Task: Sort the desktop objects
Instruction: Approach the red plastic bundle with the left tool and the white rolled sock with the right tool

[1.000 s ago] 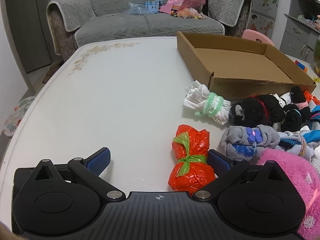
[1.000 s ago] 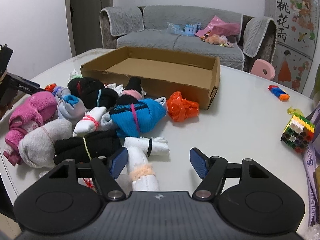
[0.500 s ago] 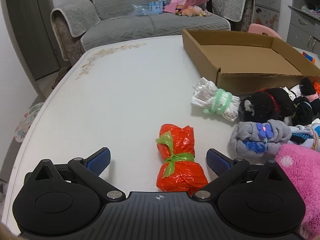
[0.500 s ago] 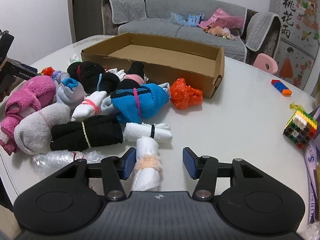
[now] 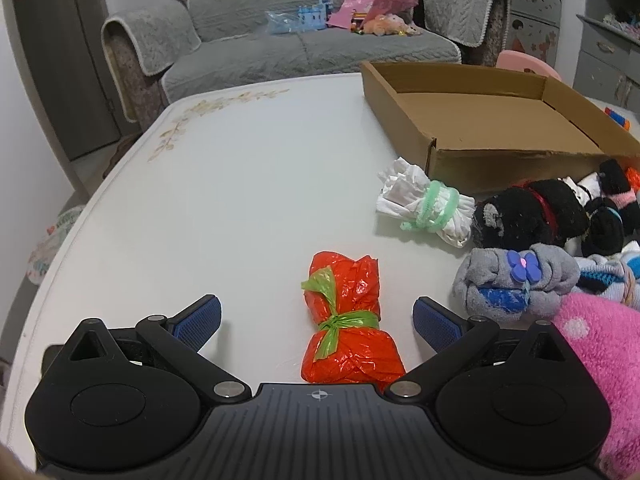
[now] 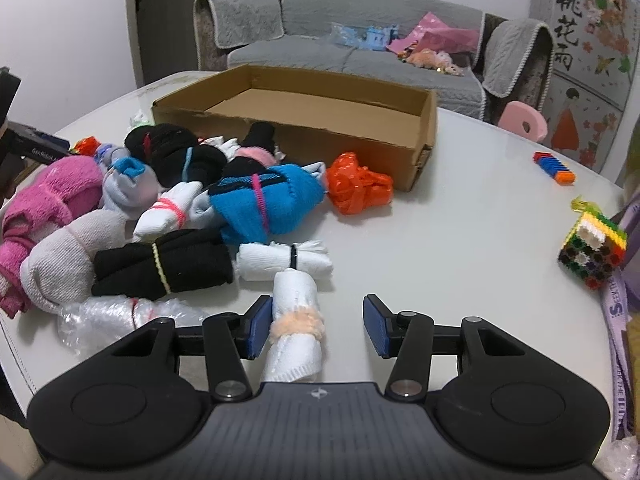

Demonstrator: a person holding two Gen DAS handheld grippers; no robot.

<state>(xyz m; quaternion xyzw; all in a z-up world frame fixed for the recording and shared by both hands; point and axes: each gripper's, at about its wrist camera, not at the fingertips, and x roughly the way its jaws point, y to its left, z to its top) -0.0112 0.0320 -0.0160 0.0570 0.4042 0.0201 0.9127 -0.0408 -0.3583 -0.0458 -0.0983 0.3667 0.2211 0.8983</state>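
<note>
We read three large black Chinese characters, 桃花雨, on the painted wall poster (image 6: 582, 52); the other gripper's black body (image 6: 34, 148) bears "GenRobot.AI" in white. A lilac strap (image 6: 618, 344) shows partial letters we cannot make out fully.

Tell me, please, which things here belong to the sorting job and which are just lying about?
Job in hand:
red bag bundle, between the open left gripper
white sock roll, between the open right gripper
cardboard box
sock pile

Lying about:
bead cube
toy bricks
sofa
</note>
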